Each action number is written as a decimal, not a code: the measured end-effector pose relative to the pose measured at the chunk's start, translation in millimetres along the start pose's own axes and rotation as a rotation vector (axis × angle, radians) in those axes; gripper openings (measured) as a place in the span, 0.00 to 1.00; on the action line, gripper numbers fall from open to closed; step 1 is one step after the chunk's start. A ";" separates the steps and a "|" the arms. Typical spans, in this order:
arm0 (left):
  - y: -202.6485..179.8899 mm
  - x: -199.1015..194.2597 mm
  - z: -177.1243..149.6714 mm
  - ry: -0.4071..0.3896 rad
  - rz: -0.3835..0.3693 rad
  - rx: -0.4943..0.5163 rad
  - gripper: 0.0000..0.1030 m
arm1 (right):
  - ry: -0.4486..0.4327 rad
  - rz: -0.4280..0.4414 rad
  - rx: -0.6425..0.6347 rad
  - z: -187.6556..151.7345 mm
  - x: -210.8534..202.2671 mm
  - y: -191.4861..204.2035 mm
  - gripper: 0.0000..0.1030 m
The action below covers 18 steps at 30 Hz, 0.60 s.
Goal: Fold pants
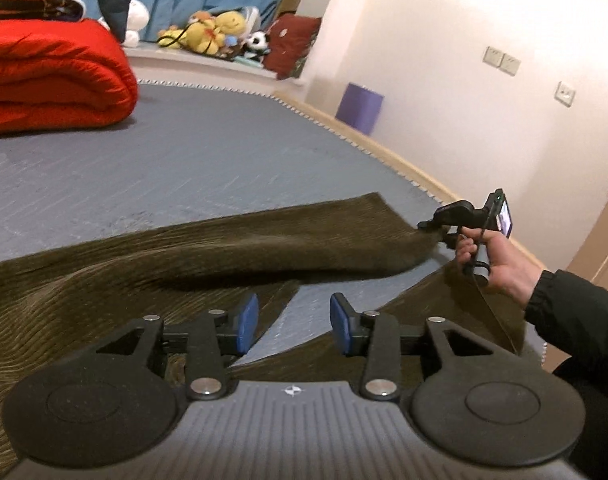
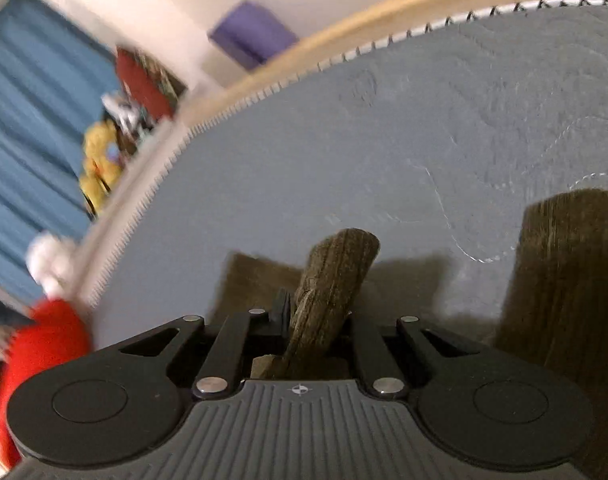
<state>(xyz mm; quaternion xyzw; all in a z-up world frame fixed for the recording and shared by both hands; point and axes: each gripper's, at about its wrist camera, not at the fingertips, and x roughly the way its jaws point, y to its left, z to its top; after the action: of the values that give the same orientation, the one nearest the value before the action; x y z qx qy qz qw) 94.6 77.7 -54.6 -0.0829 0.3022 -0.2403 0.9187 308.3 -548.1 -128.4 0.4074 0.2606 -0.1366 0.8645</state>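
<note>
The right gripper [image 2: 304, 320] pinches a leg end of the olive corduroy pants [image 1: 103, 272] (lifted); the left gripper [image 1: 293, 320] stands half open, empty.

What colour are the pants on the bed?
Dark olive-brown, ribbed pants; clearest in the left wrist view.

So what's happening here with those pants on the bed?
A person is folding brown corduroy pants on a grey mattress, with a handheld gripper in each hand. The right gripper is clamped on one leg's end and carries it above the mattress. The left gripper hangs open over the other leg, holding nothing.
</note>
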 end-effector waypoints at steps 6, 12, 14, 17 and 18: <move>-1.9 29.6 -14.1 0.084 0.126 0.047 0.43 | 0.006 -0.018 -0.146 -7.6 14.3 13.9 0.18; -8.0 80.6 -25.1 0.161 0.258 0.141 0.43 | 0.024 -0.065 -0.136 -11.3 7.8 19.6 0.46; -8.2 94.4 -26.9 0.169 0.287 0.154 0.48 | 0.054 -0.139 -0.139 -16.1 2.4 22.8 0.55; -5.6 115.2 -30.4 0.235 0.326 0.190 0.50 | 0.079 -0.190 -0.233 -24.1 -3.9 39.2 0.58; -5.3 120.4 -33.0 0.252 0.338 0.210 0.51 | 0.085 -0.211 -0.248 -27.1 -5.4 42.0 0.58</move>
<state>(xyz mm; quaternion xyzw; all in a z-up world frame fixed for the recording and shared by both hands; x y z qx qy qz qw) 157.4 13.7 -141.7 0.0953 0.3975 -0.1217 0.9045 313.4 -500.5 -113.2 0.2734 0.3532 -0.1759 0.8773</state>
